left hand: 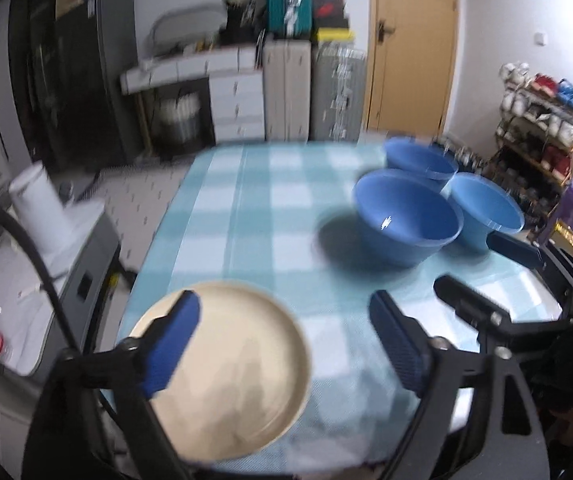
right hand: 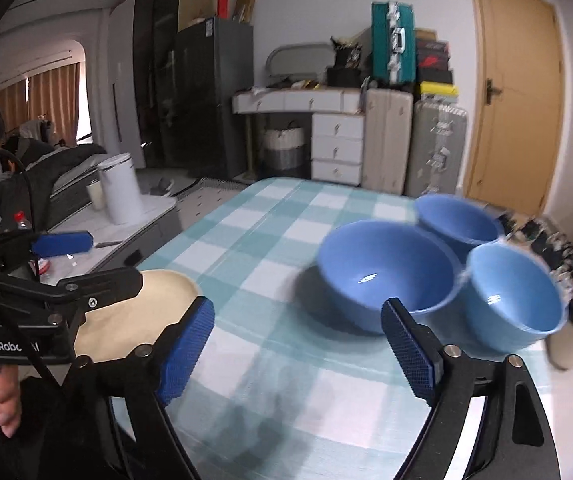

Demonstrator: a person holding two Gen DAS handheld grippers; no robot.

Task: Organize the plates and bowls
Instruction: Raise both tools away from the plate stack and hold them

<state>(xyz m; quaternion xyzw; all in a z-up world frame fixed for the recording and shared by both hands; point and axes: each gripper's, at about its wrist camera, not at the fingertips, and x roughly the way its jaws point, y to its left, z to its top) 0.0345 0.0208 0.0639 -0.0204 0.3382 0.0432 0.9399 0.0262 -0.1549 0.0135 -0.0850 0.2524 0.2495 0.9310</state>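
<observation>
"GenRobo" lettering, partly hidden, on the left gripper (right hand: pixel 52 254) body.

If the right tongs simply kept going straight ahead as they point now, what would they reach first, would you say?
Probably the nearest, largest blue bowl. The right tongs are open above the checked tablecloth, and that bowl sits just ahead, slightly right of centre. Depth is hard to judge, so they might pass its left edge.

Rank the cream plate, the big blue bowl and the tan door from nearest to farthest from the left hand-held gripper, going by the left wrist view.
From the left hand-held gripper:
1. Cream plate: nearest, lying under its left finger at the table's near edge.
2. Big blue bowl: mid-table, ahead and to the right.
3. Tan door: farthest, on the back wall beyond the table.
</observation>
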